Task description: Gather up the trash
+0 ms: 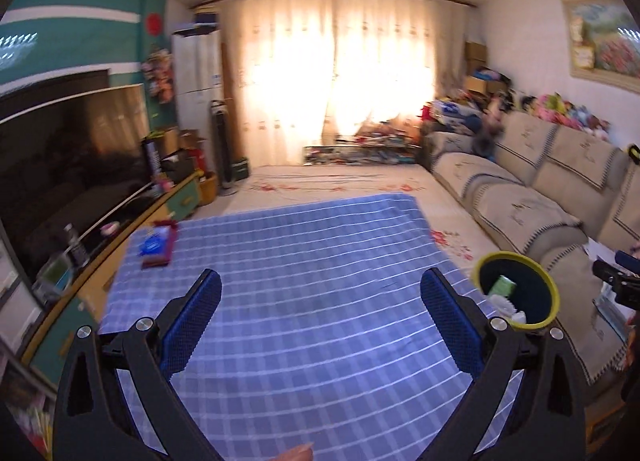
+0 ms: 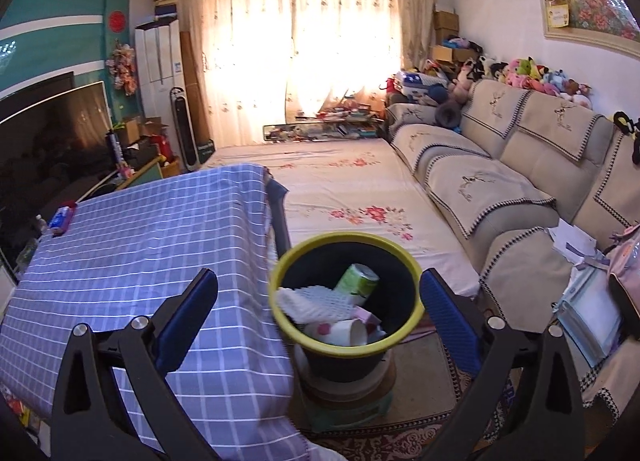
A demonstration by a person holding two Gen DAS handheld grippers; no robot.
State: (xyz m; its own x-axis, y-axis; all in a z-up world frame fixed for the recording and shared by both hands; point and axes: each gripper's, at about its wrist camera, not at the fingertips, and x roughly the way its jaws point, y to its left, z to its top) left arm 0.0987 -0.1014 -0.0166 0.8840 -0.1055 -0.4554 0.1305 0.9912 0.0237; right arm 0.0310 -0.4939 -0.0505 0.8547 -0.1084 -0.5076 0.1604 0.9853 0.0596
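Note:
A black trash bin with a yellow rim [image 2: 414,307] stands on a low stool just right of the blue checked table [image 2: 140,261]. Inside it lie a green can [image 2: 357,279], white foam netting [image 2: 316,303] and a white cup [image 2: 340,333]. My right gripper [image 2: 318,289] hangs open in front of the bin, nothing between its blue pads. My left gripper [image 1: 320,289] is open above the table [image 1: 320,261] and holds nothing. In the left wrist view the bin [image 1: 550,301] sits to the right of the right finger.
A blue packet on a red box [image 1: 157,245] lies at the table's far left corner. A TV [image 1: 68,157] and low cabinet run along the left. A beige sofa [image 2: 500,181] lines the right wall, with papers on its near seat. A flowered sheet [image 2: 340,189] covers the floor beyond.

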